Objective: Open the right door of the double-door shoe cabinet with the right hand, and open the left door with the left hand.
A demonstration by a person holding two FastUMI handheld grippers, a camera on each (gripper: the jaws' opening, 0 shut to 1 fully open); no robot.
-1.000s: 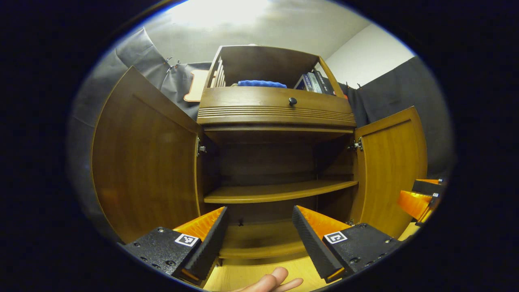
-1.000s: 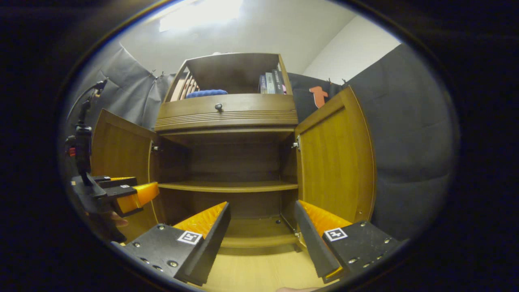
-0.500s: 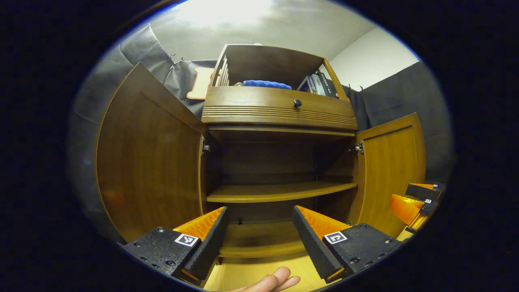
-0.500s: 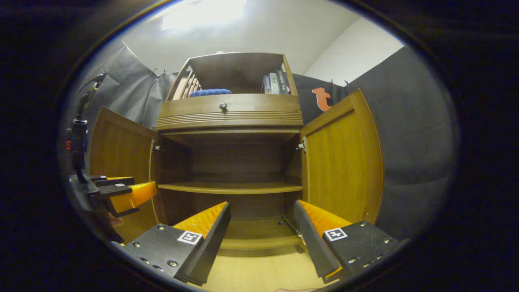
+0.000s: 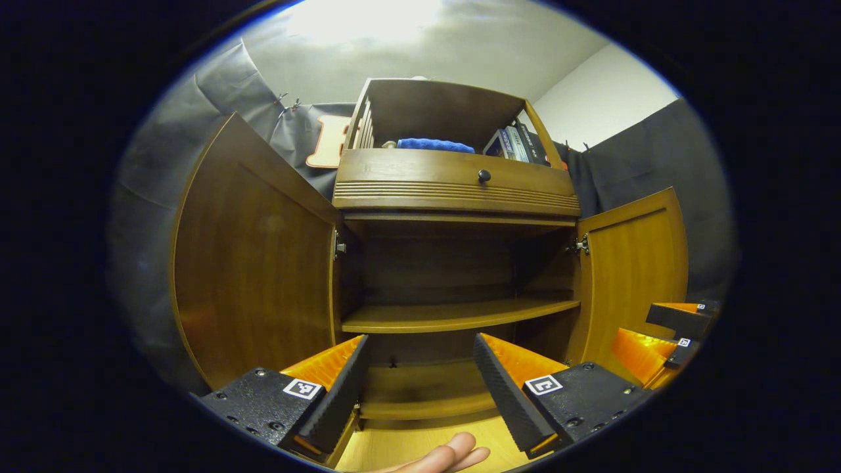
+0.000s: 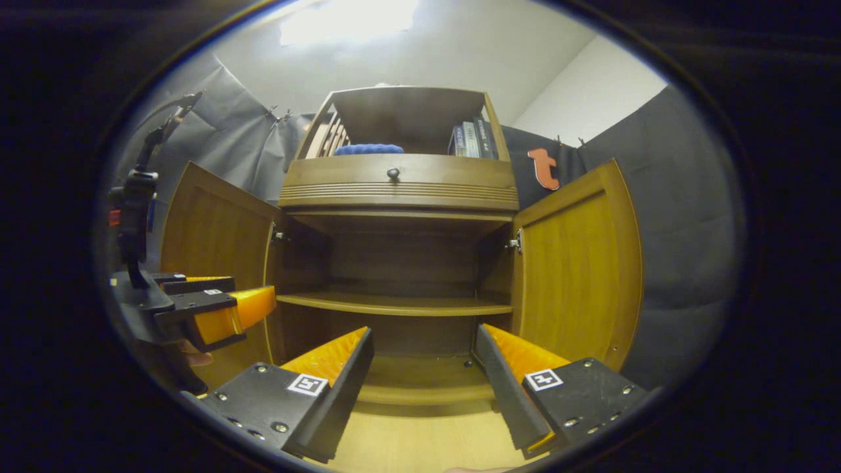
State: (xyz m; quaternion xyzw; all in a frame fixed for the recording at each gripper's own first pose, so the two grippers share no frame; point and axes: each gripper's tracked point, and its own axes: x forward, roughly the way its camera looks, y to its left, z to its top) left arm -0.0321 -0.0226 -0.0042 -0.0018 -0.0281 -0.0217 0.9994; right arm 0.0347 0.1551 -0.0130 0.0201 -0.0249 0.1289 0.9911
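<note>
In the left gripper view, the left door of the shoe cabinet stands swung wide open on its hinge, its inner face turned toward the camera. Just right of it the cabinet's inside lies exposed, with a bare middle shelf and a bottom board below. Above the opening runs a drawer front with a small dark knob, and on top of that an open compartment holds a blue cloth and a few books. The left gripper hovers in front of the opening, its fingers spread apart and gripping nothing. A person's fingertips show at the bottom edge, over the pale wooden floor. Farther right the right door is open as well, and the right gripper shows near its lower edge.

In the right gripper view, the left gripper sits at the far left in front of the open left door, with a hand partly visible beneath it. The cabinet's opening fills the middle. The right gripper is held before the opening, fingers apart and not touching anything. The right door stands open at the right, against the dark cloth wall.
</note>
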